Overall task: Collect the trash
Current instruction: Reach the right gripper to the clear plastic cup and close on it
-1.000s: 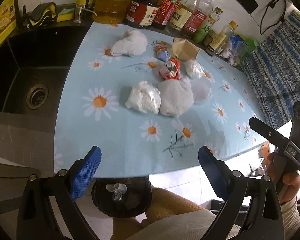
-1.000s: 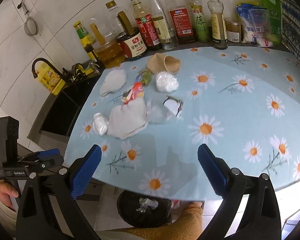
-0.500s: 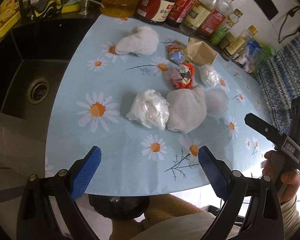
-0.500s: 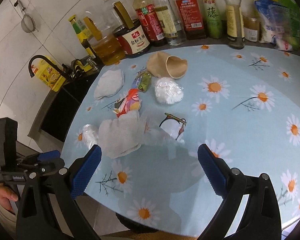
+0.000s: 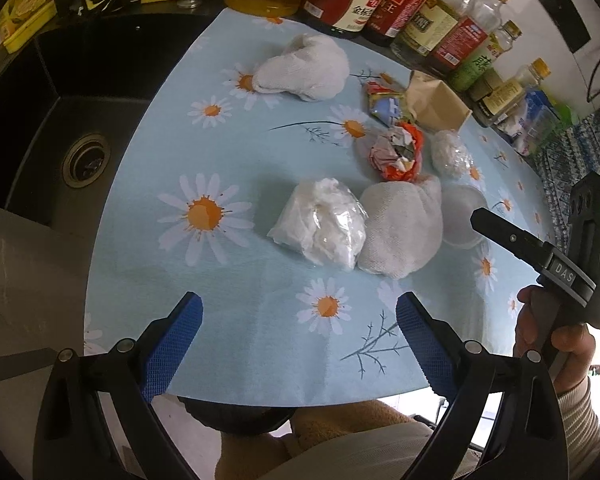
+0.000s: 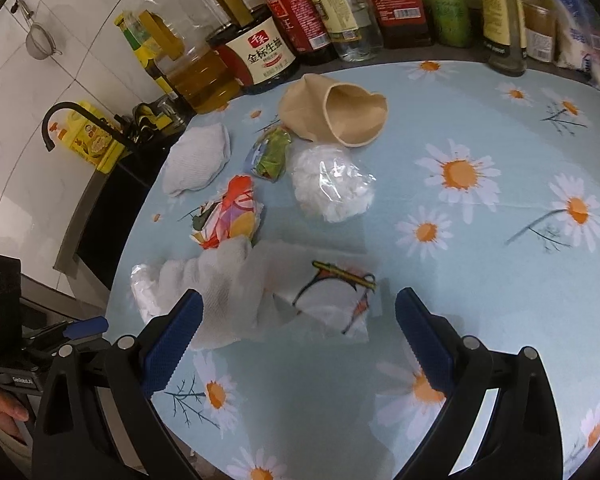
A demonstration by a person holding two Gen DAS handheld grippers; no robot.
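The right gripper (image 6: 296, 320) hangs wide apart and empty over a clear wrapper (image 6: 328, 304) beside a white paper wad (image 6: 224, 292); the left gripper (image 5: 298, 330), equally spread, waits short of a plastic bundle (image 5: 320, 224). Reaching step; next, likely lower and pinch the wrapper

— What's different from a second ago?
— Both grippers sit farther in over the table (image 5: 148, 184). The bin under its edge is nearly hidden.
— And the right gripper (image 6: 298, 322)?
— Its wide-apart fingers now flank the clear printed wrapper (image 6: 332, 300).
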